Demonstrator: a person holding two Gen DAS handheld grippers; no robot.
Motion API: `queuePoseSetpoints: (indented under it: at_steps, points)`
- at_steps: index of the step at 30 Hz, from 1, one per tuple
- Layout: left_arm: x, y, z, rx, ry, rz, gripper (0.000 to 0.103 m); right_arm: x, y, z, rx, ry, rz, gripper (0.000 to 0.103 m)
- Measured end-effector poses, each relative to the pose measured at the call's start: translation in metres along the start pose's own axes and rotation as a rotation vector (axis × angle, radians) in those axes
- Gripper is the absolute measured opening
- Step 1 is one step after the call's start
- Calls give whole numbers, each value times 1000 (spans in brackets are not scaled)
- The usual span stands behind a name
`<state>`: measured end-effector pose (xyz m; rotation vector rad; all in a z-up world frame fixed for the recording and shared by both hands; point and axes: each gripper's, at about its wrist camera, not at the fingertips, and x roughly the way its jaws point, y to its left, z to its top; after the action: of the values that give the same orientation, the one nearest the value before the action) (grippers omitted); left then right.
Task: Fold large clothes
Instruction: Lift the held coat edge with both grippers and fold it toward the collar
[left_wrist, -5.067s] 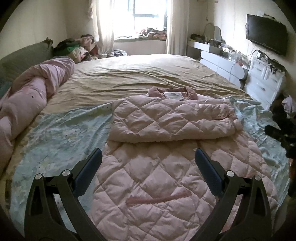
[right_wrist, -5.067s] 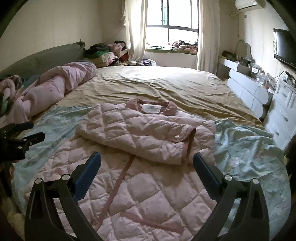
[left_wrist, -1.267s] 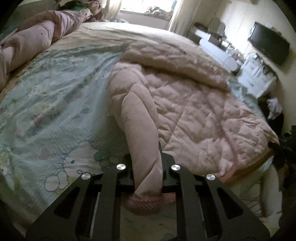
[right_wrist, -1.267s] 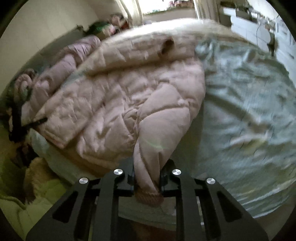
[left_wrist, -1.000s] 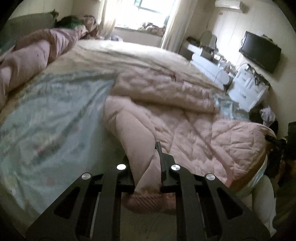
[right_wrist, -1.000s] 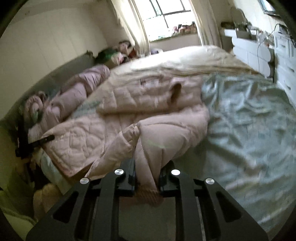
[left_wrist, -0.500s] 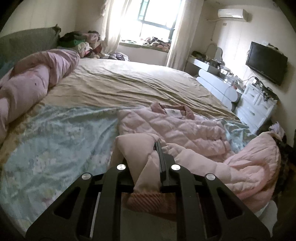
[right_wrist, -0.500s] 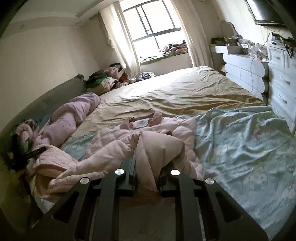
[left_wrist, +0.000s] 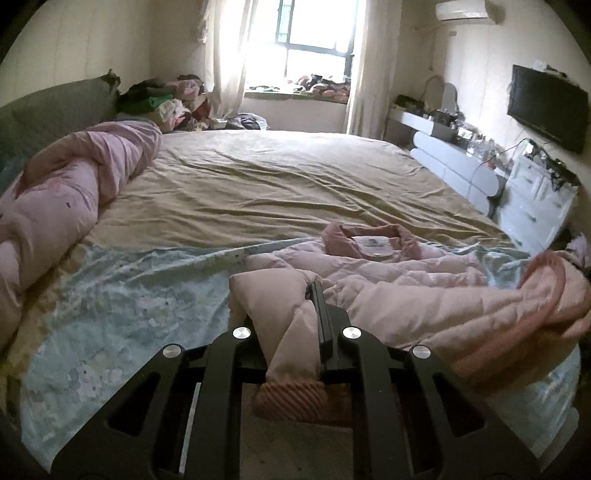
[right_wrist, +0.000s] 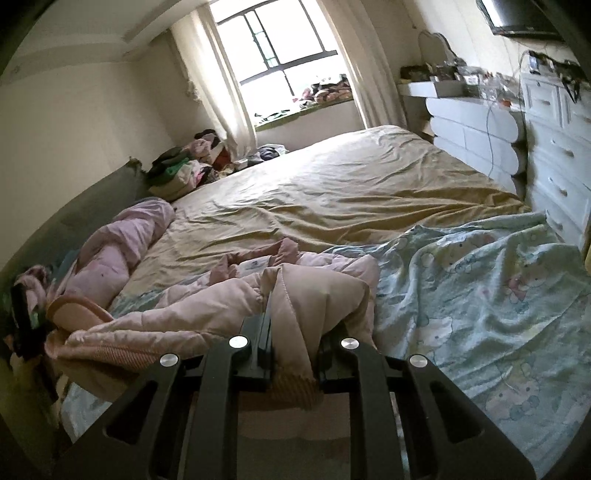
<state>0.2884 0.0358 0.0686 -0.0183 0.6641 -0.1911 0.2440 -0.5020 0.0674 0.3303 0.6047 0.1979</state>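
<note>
A pink quilted jacket (left_wrist: 399, 266) lies on the bed, its collar and white label (left_wrist: 369, 242) facing up at the far end. My left gripper (left_wrist: 295, 314) is shut on the jacket's bottom hem at one corner, and the ribbed cuff edge (left_wrist: 291, 400) hangs behind the jaws. My right gripper (right_wrist: 291, 325) is shut on the other hem corner of the jacket (right_wrist: 207, 306). Both corners are lifted off the bed, so the lower half arches over toward the collar (right_wrist: 258, 258). The right-hand lifted corner (left_wrist: 546, 280) shows at the right edge of the left wrist view.
A rolled pink duvet (left_wrist: 62, 199) lies along the bed's left side by the grey headboard (left_wrist: 55, 110). A tan sheet (left_wrist: 277, 184) covers the far bed and a pale blue cartoon sheet (right_wrist: 480, 280) the near part. White drawers (right_wrist: 554, 140) stand on the right.
Both grippers rose and moved toward the collar with the hem held. The jacket's lower half went from stretched flat to lifted and bunched over its upper half.
</note>
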Motion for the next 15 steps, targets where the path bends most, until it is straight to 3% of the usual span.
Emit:
queuePoseSetpoints:
  at_steps: [12, 15]
  points:
    - [69, 3, 15, -2, 69, 49, 9, 82, -22, 24, 96, 93, -80, 19]
    - [84, 4, 15, -4, 87, 53, 10, 91, -31, 27, 169, 95, -64, 29]
